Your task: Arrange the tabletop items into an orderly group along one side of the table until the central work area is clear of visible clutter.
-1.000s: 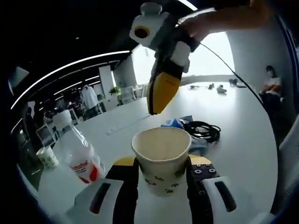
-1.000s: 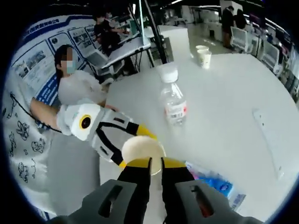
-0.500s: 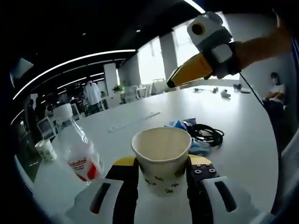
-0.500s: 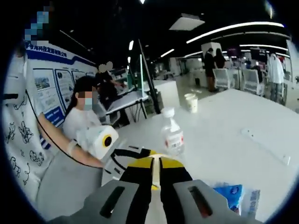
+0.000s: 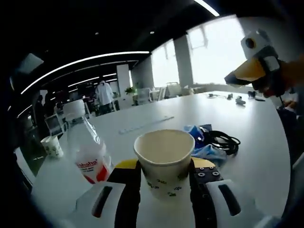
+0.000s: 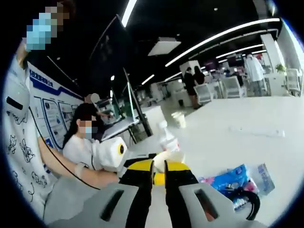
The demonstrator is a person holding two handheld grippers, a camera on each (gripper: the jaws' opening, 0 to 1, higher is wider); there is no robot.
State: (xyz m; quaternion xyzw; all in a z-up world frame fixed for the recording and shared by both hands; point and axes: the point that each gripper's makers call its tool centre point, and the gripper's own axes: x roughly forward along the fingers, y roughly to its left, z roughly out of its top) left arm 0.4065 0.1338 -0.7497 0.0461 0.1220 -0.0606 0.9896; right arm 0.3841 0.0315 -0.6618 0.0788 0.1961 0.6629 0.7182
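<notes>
A white paper cup [image 5: 164, 151] with a small green print stands upright between the jaws of my left gripper [image 5: 164, 167], which is shut on its lower wall. The cup's rim [image 6: 167, 156] peeks from behind the yellow tips of my right gripper [image 6: 158, 167], whose jaws are shut with nothing between them. In the left gripper view my right gripper [image 5: 243, 76] hangs high at the right, well away from the cup. The left gripper's white body [image 6: 112, 152] shows just left of the right jaws.
A clear water bottle [image 5: 90, 153] with a red label stands left of the cup. A second paper cup [image 5: 52, 146] stands further left. A blue packet [image 5: 194, 133] and a coiled black cable [image 5: 223, 141] lie to the right. A person [image 6: 85, 147] sits at the table's edge.
My right gripper has swung from right above the cup up and off to the right. The left gripper keeps its hold on the cup. The right gripper view has tilted up.
</notes>
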